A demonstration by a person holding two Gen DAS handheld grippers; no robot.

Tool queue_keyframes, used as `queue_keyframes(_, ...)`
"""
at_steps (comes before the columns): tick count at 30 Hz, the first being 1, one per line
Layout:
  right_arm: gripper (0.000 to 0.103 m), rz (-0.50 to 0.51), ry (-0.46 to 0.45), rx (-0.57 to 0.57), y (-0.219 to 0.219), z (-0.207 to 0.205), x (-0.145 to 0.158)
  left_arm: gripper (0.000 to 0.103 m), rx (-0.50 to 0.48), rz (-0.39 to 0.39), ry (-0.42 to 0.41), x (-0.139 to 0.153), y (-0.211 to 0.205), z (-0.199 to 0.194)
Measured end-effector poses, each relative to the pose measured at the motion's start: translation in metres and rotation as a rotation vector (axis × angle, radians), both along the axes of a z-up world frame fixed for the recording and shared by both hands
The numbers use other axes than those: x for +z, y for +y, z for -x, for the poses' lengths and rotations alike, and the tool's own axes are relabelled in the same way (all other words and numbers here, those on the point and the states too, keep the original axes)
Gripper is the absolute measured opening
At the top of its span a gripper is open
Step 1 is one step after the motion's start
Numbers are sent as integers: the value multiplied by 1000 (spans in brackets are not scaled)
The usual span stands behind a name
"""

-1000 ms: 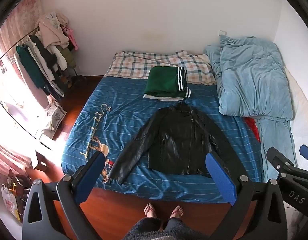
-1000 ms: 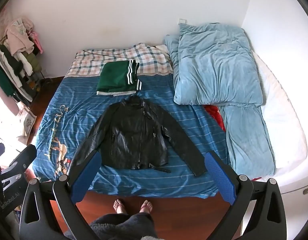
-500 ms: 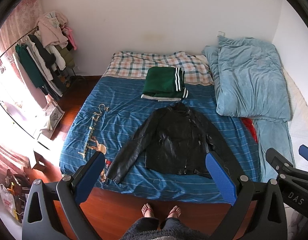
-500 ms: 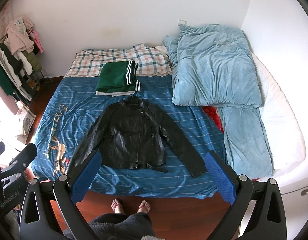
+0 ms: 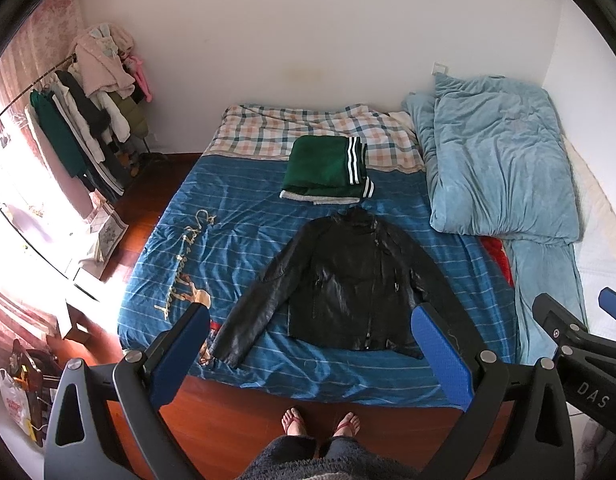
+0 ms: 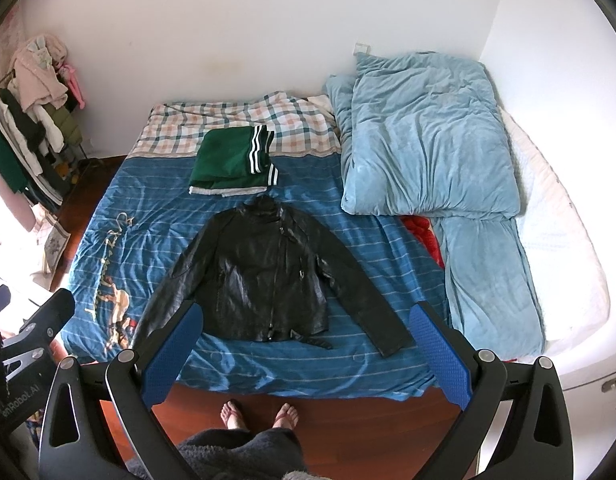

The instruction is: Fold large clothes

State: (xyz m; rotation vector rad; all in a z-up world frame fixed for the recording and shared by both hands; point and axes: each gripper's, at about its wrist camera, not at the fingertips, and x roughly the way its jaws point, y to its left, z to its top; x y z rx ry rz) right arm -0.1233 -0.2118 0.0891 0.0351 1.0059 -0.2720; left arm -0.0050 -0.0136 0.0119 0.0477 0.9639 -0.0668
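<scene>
A black leather jacket [image 5: 347, 280] lies flat and face up on the blue striped bedsheet [image 5: 228, 248], sleeves spread, hem toward me. It also shows in the right wrist view [image 6: 268, 276]. A folded green garment with white stripes [image 5: 327, 170] sits beyond its collar, also seen in the right wrist view [image 6: 232, 164]. My left gripper [image 5: 308, 344] is open and empty, held high above the bed's near edge. My right gripper [image 6: 304, 344] is open and empty, likewise high and back from the bed.
A light blue duvet [image 5: 495, 164] is piled on the right of the bed, over something red [image 6: 423, 236]. A plaid pillow area [image 5: 292, 132] lies at the head. A clothes rack [image 5: 80, 120] stands left. My feet [image 5: 319, 424] stand on the wooden floor.
Both grippers have drawn back and up a little from the bed, so the jacket looks smaller and farther. The jacket and the folded garment have not moved.
</scene>
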Motion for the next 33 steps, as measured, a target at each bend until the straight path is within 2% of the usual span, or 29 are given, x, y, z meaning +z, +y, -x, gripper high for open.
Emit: queue_keyframes(33,103,3,-9,3,-1,3,4,103,-1,9,-5,4,-4,-1)
